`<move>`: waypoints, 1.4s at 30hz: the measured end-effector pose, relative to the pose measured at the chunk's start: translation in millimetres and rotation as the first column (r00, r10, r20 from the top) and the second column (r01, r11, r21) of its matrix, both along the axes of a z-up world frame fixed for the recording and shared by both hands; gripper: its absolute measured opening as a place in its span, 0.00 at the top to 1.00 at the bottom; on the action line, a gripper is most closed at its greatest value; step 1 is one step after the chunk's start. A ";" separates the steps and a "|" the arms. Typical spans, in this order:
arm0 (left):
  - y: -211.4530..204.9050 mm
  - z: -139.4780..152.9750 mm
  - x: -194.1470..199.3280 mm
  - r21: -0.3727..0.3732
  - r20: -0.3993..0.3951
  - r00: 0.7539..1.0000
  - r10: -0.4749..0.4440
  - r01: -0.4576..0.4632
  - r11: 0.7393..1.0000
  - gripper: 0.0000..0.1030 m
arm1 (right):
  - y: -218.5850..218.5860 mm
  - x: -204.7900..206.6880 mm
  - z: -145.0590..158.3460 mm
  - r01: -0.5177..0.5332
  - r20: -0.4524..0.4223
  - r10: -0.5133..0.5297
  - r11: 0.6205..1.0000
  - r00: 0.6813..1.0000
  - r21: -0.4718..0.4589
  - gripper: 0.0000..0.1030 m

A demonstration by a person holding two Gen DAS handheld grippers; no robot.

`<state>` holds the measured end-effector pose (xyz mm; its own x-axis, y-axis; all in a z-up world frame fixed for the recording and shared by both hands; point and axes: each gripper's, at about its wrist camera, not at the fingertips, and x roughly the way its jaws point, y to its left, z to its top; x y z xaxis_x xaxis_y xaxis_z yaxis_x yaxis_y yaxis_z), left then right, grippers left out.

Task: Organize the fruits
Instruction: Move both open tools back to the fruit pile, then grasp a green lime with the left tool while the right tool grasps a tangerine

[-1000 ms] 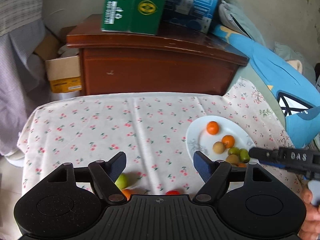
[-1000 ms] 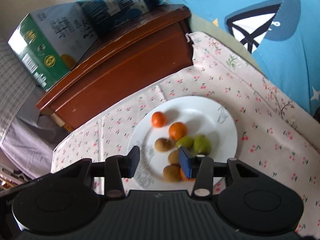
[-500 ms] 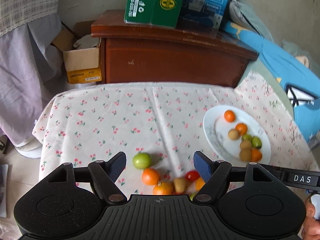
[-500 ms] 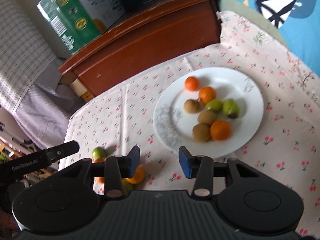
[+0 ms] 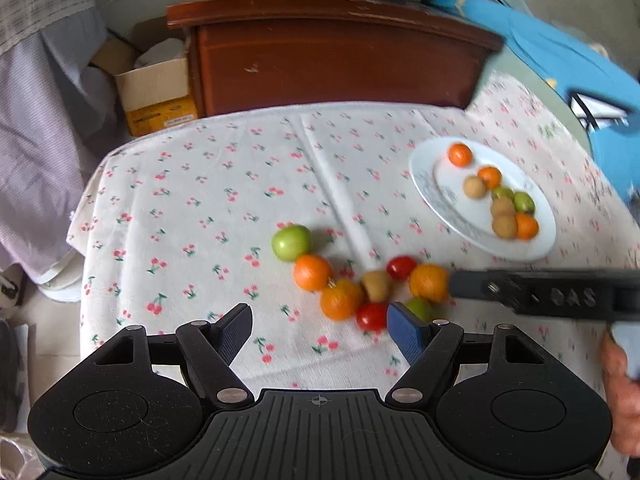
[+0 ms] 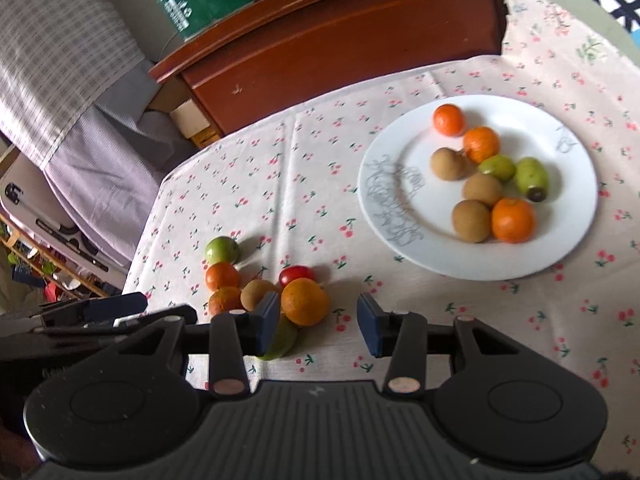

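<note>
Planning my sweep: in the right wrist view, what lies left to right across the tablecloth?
Round green fruit → brown fruit → red tomato → large orange → white plate, with its fruit.

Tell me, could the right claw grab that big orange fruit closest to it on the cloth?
Probably yes. The right claw is open and empty, and the orange lies just ahead beside its left finger. A red tomato and a brown fruit crowd it, though.

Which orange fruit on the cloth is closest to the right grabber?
The big orange one right beside the right gripper's left finger. The other two oranges lie farther left, near the green fruit.
</note>
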<state>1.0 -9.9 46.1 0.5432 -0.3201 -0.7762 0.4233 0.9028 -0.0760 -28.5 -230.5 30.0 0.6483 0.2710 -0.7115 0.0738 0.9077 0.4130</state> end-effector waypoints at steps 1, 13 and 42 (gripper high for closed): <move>-1.5 -2.1 -2.6 0.008 0.002 1.000 -0.012 0.012 1.000 0.27 | 1.8 1.1 -1.5 -0.006 -0.002 0.006 1.000 1.000 0.002 0.57; -10.0 -11.4 -14.9 0.012 0.019 0.994 -0.103 0.103 0.995 0.29 | 11.9 14.3 -17.3 -0.032 -0.001 0.032 0.999 1.000 -0.016 0.66; -63.2 -33.3 -13.2 0.039 0.086 0.935 -0.343 0.341 0.939 0.64 | -38.9 -17.5 -13.0 0.065 -0.084 -0.060 0.996 0.995 0.060 0.71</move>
<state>-12.2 -73.1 12.7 0.4719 -0.4821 -0.7382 0.7112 0.7030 -0.0044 -46.0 -269.3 17.0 0.6058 0.2776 -0.7456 0.1653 0.8728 0.4593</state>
